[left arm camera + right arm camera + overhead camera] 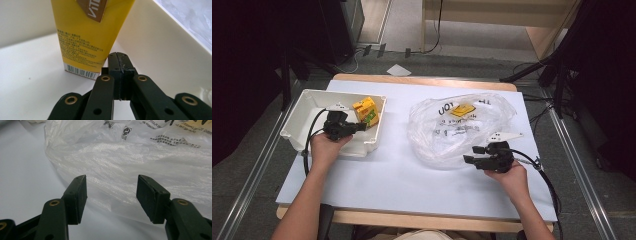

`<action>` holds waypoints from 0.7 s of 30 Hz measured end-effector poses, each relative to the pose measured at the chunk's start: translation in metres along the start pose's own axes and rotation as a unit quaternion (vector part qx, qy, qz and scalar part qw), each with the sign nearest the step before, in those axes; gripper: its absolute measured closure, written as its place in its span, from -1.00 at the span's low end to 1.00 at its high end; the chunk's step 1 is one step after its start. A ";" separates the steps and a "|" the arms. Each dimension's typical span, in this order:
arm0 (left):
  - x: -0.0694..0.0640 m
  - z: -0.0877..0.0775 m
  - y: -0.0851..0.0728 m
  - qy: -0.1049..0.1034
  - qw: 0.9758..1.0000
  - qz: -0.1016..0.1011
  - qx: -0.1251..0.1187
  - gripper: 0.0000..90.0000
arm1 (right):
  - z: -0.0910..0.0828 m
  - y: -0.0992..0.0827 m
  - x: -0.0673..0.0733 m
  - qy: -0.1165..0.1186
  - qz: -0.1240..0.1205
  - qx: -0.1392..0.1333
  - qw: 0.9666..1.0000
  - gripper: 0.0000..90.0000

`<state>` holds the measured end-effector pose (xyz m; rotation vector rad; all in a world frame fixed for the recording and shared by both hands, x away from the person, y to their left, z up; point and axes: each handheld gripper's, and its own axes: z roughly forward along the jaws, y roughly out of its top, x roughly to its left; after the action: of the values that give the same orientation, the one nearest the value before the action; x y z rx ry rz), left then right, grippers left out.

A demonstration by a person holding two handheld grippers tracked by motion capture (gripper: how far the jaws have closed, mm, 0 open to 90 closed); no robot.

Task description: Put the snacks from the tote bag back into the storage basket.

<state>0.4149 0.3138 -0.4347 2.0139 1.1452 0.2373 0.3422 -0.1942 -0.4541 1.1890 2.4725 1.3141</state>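
A yellow drink carton (366, 111) stands inside the white bin (302, 107) at the table's left. My left gripper (360, 126) is in the bin just in front of the carton, jaws shut with nothing between them. In the left gripper view the closed tips (121, 61) sit by the carton's (87, 35) lower corner; touching or not, I cannot tell. A clear plastic bag (457, 127) with a second yellow carton (462, 110) inside lies at the centre right. My right gripper (471, 154) is at the bag's near edge, open; its pads (78, 195) frame the bag's film (140, 160) without pressing it.
The table is covered by a white sheet (392, 175). The bin's wall (160, 47) rises to the right of the left gripper. Tripod legs and cables stand on the floor beyond the table's right side (557, 85).
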 end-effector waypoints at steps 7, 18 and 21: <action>0.007 0.000 0.000 -0.003 1.000 -0.015 -0.007 1.00 | 0.000 0.000 0.001 0.002 -0.001 0.000 1.000 -0.05; 0.014 0.000 0.001 0.000 0.999 -0.027 -0.016 1.00 | 0.001 -0.001 0.001 0.002 -0.001 0.001 1.000 -0.05; 0.015 0.000 0.001 0.001 0.999 -0.031 -0.018 1.00 | 0.001 -0.001 0.001 0.003 -0.002 0.001 1.000 -0.05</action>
<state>0.4241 0.3253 -0.4374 1.9442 1.1935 0.2271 0.3413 -0.1928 -0.4550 1.1821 2.4790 1.3161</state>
